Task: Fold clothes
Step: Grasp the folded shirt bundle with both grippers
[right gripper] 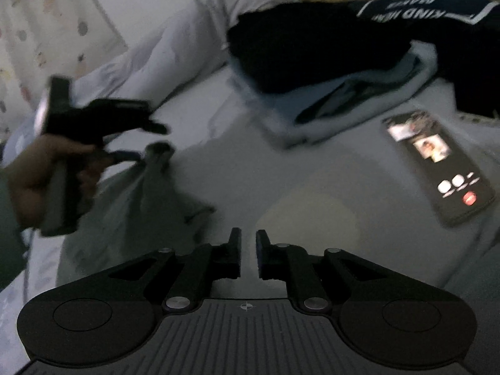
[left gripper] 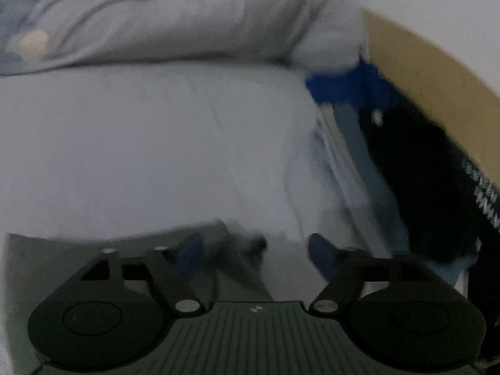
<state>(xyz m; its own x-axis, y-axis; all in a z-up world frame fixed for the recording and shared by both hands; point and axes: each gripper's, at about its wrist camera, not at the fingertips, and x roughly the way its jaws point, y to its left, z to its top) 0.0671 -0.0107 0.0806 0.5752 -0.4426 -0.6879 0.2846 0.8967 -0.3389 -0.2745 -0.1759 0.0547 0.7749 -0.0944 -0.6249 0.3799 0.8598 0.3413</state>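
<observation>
A grey garment [right gripper: 134, 206] lies on the white bed sheet [right gripper: 312, 181], lifted at one corner. In the right wrist view the left gripper [right gripper: 156, 139], held in a hand, has that corner between its fingers, which stand apart. In the left wrist view the left gripper [left gripper: 259, 250] is wide open with grey cloth [left gripper: 156, 250] bunched by its left finger. My right gripper [right gripper: 248, 250] is nearly closed with a narrow gap, empty, above the sheet beside the garment. All is motion-blurred.
A pile of dark and light-blue clothes [right gripper: 328, 62] lies at the far right, also in the left wrist view [left gripper: 422, 172]. A lit phone [right gripper: 437, 165] lies on the sheet. A rumpled white duvet [left gripper: 172, 25] runs along the back, by a tan headboard [left gripper: 422, 68].
</observation>
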